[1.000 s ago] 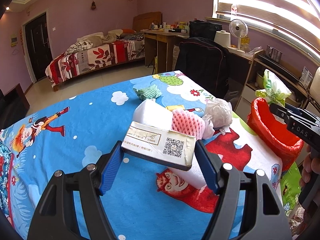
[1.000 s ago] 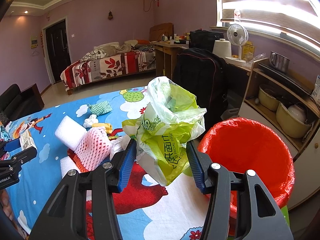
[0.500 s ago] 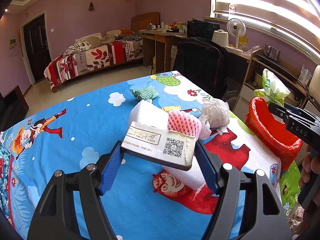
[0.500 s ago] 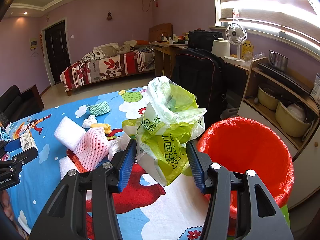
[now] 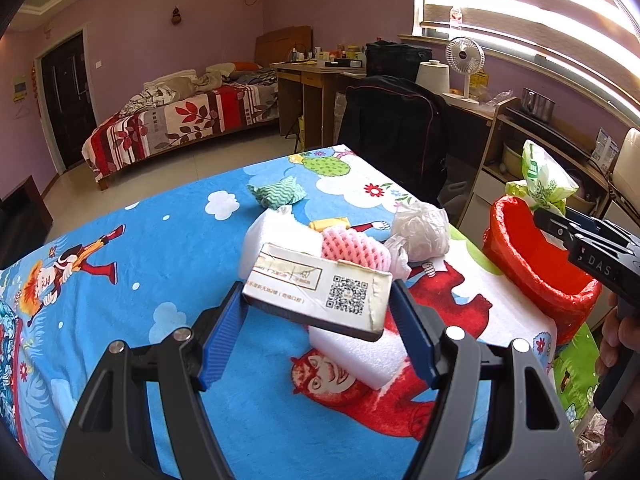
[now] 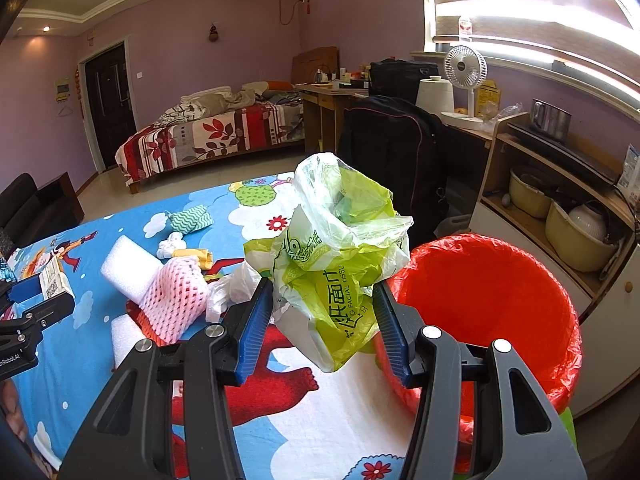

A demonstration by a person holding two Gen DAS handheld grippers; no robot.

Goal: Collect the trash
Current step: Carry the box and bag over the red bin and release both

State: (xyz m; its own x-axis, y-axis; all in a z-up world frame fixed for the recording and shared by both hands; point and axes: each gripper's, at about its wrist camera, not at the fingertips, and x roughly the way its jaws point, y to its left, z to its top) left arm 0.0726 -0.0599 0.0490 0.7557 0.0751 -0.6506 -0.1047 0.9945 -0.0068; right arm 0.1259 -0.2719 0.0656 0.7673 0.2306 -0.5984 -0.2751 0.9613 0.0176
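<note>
Left gripper (image 5: 318, 320), lower centre of the left wrist view: blue fingers (image 5: 224, 332) pinch a flat cardboard box (image 5: 320, 290) by its two ends. Box is tilted, QR code facing the camera, clear of the surface (image 5: 160, 240).

Right gripper (image 6: 322, 320), lower centre of the right wrist view: fingers (image 6: 256, 320) pinch a crumpled green-and-white tissue wrapper (image 6: 336, 256), held up above the surface, just left of the bin.

Bin (image 6: 488, 308): round, lined with a red bag, at the surface's right edge, right of centre in the right wrist view. Inside, as far as visible, only the red liner.

Just beyond the box, mid-frame in the left wrist view: a white foam block (image 5: 352, 354) on the red cartoon figure; a second foam block (image 5: 276, 236) behind; a pink foam net (image 5: 356, 250) against it; a crumpled white plastic bag (image 5: 420, 230) to the right.

Further back: small yellow wrapper (image 5: 328, 224), then a green-and-white cloth (image 5: 276, 194) near the surface's far edge.

Upper left, far: bed (image 5: 180, 120) with red patterned cover.
</note>
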